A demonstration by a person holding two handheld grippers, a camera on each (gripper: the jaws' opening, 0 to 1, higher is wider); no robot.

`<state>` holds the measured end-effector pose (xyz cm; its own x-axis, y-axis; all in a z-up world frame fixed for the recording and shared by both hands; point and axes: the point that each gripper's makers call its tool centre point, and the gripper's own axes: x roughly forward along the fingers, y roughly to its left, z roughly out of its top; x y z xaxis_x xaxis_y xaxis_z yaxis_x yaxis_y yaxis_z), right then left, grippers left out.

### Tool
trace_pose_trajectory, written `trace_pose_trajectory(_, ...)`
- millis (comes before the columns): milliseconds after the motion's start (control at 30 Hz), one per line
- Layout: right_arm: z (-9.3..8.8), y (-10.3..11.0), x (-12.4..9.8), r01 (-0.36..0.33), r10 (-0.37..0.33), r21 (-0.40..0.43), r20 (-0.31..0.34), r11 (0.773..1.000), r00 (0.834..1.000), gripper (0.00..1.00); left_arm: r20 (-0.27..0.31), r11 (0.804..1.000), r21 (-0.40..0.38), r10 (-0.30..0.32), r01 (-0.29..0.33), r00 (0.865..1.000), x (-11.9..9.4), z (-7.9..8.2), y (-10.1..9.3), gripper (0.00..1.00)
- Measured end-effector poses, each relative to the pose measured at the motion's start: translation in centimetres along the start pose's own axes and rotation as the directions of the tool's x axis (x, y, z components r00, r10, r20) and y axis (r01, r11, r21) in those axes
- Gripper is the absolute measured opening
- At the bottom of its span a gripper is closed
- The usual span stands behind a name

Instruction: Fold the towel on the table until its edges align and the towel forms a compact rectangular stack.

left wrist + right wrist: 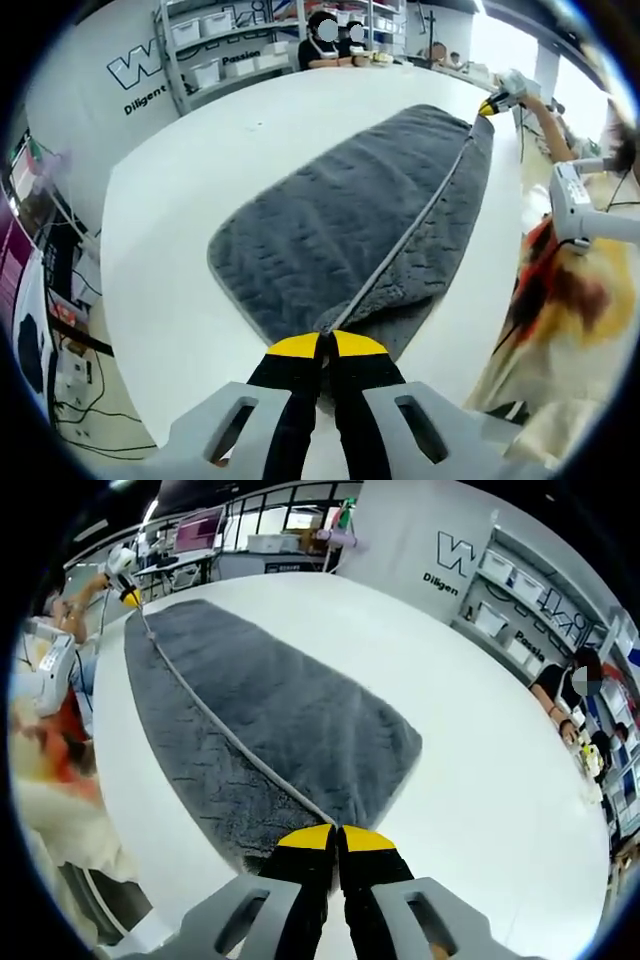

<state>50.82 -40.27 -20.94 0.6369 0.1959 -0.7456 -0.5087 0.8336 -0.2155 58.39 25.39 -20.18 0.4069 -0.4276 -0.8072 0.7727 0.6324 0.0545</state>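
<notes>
With both tongs, left (322,345) and right (337,837), clamped on opposite corners of the towel (330,230), its pale hem is stretched taut between them above the white counter (190,190). If either grip slips, the lifted edge would likely sag and the fold land crooked.

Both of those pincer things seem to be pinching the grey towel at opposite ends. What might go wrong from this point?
1. The left gripper and right gripper each pinch just a corner of the towel; a tug might pull one corner free.
2. The lifted edge is stretched taut between them, so uneven movement could leave the fold crooked, with edges misaligned.
3. The towel lies close to the table edge beside the person, so it could slide off.
</notes>
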Motion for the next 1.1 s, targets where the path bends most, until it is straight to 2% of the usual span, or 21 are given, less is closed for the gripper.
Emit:
trace_pose_trajectory(767, 1.7, -1.5, 0.4, 0.013, -0.013, -0.002, 0.027, 1.0, 1.0, 0.0, 0.007, 1.0, 0.005, 0.014, -0.014, 1.0, -0.4, 1.8, 1.5, 0.02)
trace_pose_trajectory(1100, 2.1, -2.1, 0.7, 0.019, -0.019, 0.003, 0.036, 1.0, 0.999, 0.0, -0.001, 0.998, 0.054, 0.029, -0.029, 1.0, -0.4, 2.5, 1.9, 0.02)
